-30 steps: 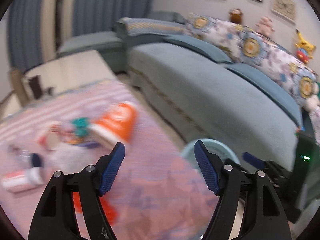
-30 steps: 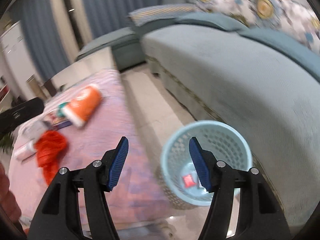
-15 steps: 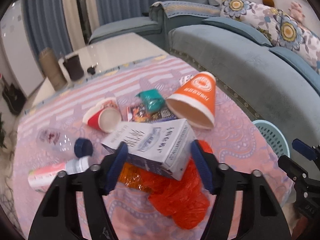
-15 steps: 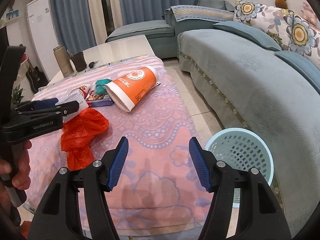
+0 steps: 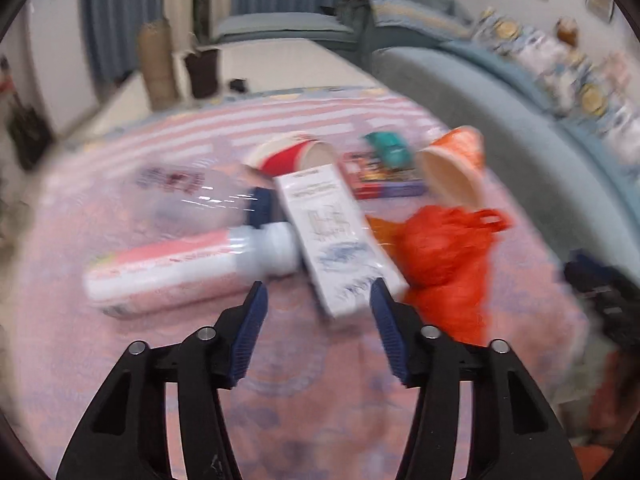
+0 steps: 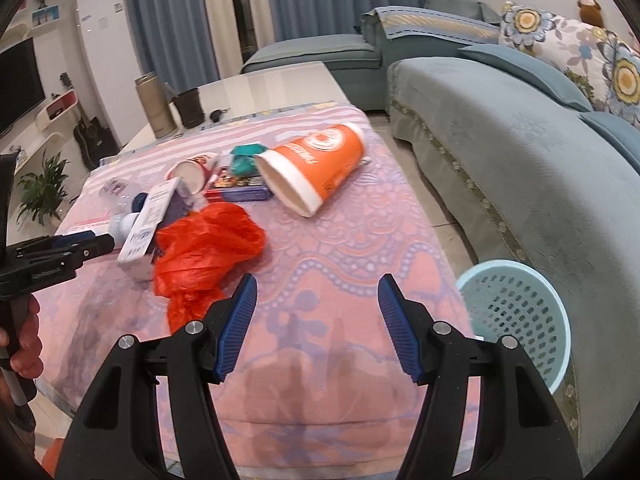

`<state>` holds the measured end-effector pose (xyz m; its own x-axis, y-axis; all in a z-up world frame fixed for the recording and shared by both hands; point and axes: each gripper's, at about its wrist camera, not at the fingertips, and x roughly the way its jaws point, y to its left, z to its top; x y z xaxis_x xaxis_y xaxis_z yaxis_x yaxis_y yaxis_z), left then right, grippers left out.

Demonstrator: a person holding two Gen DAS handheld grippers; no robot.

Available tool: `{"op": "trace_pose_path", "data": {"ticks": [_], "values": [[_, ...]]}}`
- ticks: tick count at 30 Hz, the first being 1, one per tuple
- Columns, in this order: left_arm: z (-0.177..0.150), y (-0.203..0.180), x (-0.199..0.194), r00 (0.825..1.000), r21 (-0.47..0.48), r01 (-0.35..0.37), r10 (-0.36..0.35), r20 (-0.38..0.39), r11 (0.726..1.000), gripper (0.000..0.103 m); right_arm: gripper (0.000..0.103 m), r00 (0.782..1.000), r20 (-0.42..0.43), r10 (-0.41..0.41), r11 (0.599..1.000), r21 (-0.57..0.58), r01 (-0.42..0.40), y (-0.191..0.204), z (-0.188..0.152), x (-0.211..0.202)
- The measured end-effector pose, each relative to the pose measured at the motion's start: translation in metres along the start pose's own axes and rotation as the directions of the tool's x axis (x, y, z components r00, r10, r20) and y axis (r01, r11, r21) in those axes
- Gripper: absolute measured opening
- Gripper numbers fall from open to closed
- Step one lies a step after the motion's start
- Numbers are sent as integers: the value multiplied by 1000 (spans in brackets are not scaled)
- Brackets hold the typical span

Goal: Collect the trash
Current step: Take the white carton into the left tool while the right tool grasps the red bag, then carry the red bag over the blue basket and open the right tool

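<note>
Left gripper (image 5: 316,316) is hovering wide open, empty, right at the near end of the white carton (image 5: 334,236), which is lying on the pink tablecloth (image 6: 340,248) touching the orange bag (image 6: 204,256). Right gripper (image 6: 316,312) is sitting wide open, empty, above bare cloth. Blue basket (image 6: 516,308) is standing beside the table.

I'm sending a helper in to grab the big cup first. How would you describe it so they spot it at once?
Look at the pink patterned table cover beside the blue sofa. Near its far right side, the big cup lies on its side, open mouth toward the camera. It is bright orange with a white rim, far larger than the small red cup nearby.
</note>
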<state>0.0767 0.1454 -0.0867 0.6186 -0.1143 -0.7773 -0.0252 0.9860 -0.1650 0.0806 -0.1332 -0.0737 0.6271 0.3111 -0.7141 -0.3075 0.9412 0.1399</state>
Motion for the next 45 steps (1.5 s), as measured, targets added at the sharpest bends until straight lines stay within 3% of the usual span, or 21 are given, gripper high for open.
{"op": "trace_pose_path", "data": {"ticks": [2,5,13,17,21,24,29,31,35,36,38,39,40,43,45], "values": [[6,1,-6,997,-51,67,-65,29,996,83,59,1000,10,19,1000,-10,-19,8,2,2],[20,-10,6,997,-81,71,-70,14,994,83,59,999,21,49,999,-18,-48,18,2,7],[53,-19,61,994,-38,-107,107,-3,994,77,59,998,4,61,997,-38,-61,30,-3,19],[54,-11,85,989,-25,-131,129,-79,991,77,59,998,-5,65,997,-31,-65,31,-5,26],[55,-7,99,991,-67,-58,49,-125,996,69,59,997,-19,81,996,-42,-82,37,-6,33],[52,-16,107,986,-9,-100,98,-134,995,54,63,995,-19,93,993,-64,-95,45,-5,35],[40,-19,93,991,-7,-96,95,-90,995,52,71,993,-16,118,987,-106,-119,60,-1,40],[36,-16,82,995,-31,-80,77,-69,996,52,78,990,-36,133,985,-108,-136,66,2,49],[33,-6,58,999,-90,-47,46,-12,995,52,80,988,-85,131,983,-121,-140,76,2,70],[33,-4,54,999,-104,-38,38,-1,994,52,80,987,-97,129,983,-118,-141,77,2,74],[34,-1,42,999,-120,-19,22,24,993,52,66,985,-111,131,983,-115,-144,79,2,79],[34,-2,39,999,-120,-14,17,29,993,52,48,981,-123,149,980,-112,-162,78,1,80],[35,-3,35,999,-117,-9,13,36,993,52,39,979,-127,161,979,-107,-175,77,1,79],[34,-13,25,998,-103,15,-9,57,995,52,26,986,-88,138,982,-116,-148,72,2,67],[35,-21,19,997,-90,39,-32,72,995,52,23,987,-66,147,984,-94,-153,64,3,57]]}}
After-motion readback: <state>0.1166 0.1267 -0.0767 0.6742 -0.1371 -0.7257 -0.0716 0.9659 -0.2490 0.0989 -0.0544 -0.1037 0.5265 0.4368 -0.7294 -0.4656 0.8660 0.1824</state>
